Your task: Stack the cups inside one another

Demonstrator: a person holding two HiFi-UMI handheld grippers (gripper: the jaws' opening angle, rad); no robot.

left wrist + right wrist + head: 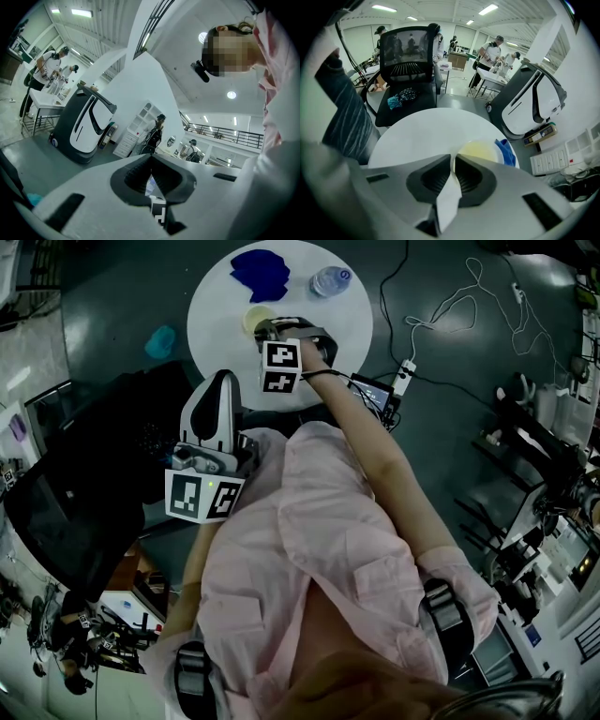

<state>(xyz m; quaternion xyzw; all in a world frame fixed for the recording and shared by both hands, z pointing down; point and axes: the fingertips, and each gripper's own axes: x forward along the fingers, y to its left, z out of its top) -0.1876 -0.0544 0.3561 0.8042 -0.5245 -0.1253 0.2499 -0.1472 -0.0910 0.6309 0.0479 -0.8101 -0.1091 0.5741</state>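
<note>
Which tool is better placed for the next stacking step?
Probably right: the right tool grips the yellow cup by its wall over the white table; the left tool sits back beside the torso, shut, empty.

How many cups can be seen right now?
1: a pale yellow cup on the round white table, its wall pinched by the right gripper. More may be nested inside it or hidden beneath the gripper.
</note>
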